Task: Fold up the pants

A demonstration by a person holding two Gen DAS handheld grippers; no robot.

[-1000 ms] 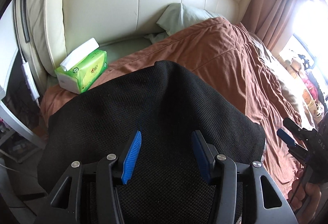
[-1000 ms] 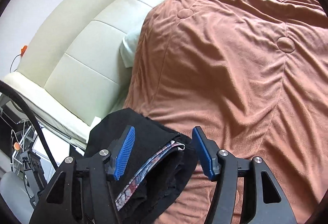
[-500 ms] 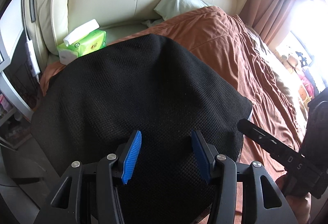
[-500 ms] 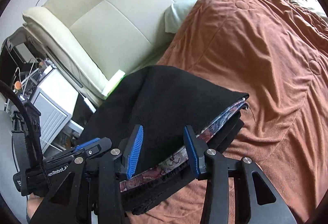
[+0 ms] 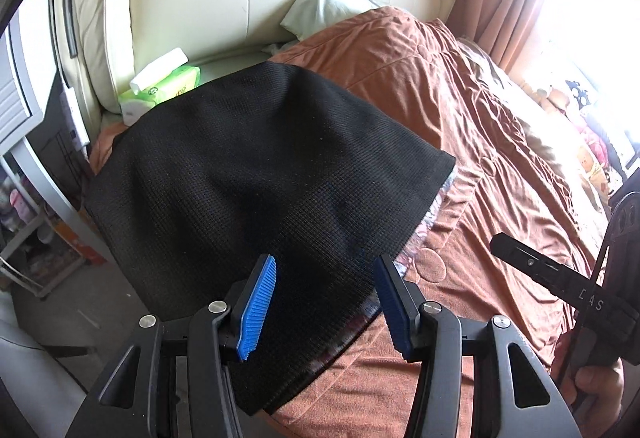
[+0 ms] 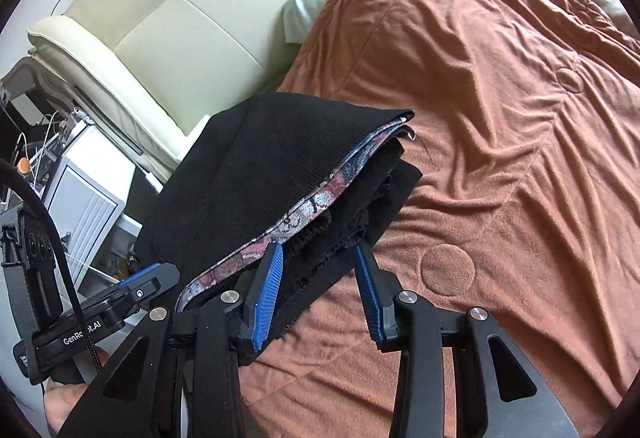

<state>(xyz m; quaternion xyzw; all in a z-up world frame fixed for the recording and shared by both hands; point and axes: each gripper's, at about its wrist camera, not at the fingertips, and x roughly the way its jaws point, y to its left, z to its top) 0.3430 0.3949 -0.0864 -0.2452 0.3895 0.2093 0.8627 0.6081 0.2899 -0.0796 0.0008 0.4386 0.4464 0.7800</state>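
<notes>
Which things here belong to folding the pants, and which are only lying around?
For the job: folded black knit pants with patterned waistband; left tool; right tool.

Lying about: green tissue pack; pale green pillow; rust-brown quilted bedspread.

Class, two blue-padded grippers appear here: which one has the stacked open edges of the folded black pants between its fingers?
The right gripper: the patterned-lined layers of the folded black pants run between its fingers. The left gripper straddles smooth top fabric.
</notes>
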